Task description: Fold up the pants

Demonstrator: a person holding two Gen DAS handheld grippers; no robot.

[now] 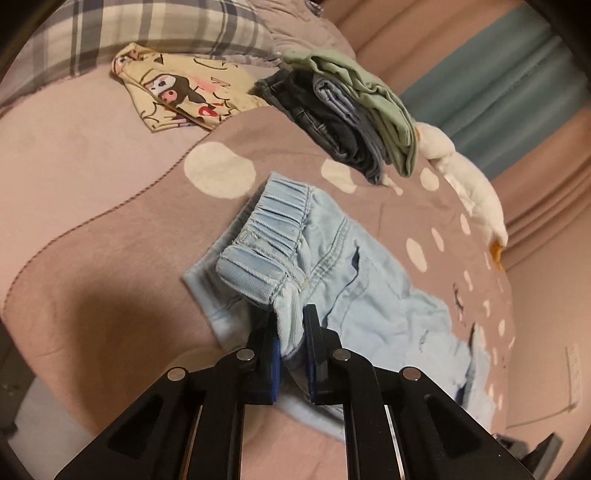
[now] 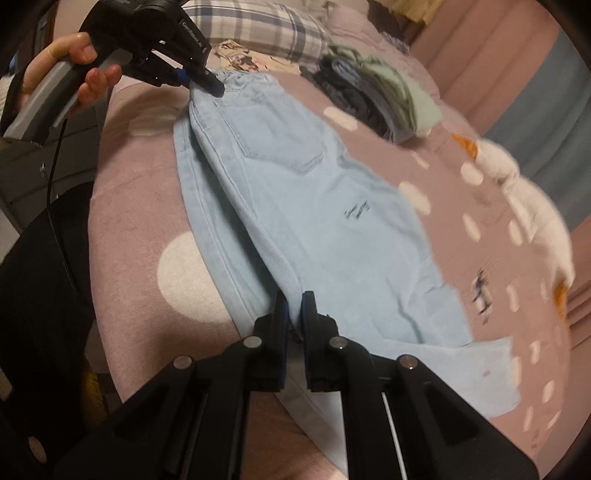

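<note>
Light blue denim pants [image 2: 325,206] lie on a pink bed cover with white dots [image 2: 155,184], folded lengthwise, back pocket up. My left gripper [image 1: 291,321] is shut on the elastic waistband [image 1: 273,229], which bunches up in front of it. It also shows in the right wrist view [image 2: 210,83], held by a hand at the waist end. My right gripper [image 2: 294,306] is shut on the folded edge of the pants near the leg end.
A stack of folded clothes [image 1: 354,122], dark denim under green, sits behind the pants. A yellow cartoon-print garment [image 1: 184,92] and a plaid pillow [image 1: 155,29] lie further back. A white plush toy [image 1: 469,184] lies to the right. Pink curtains hang behind.
</note>
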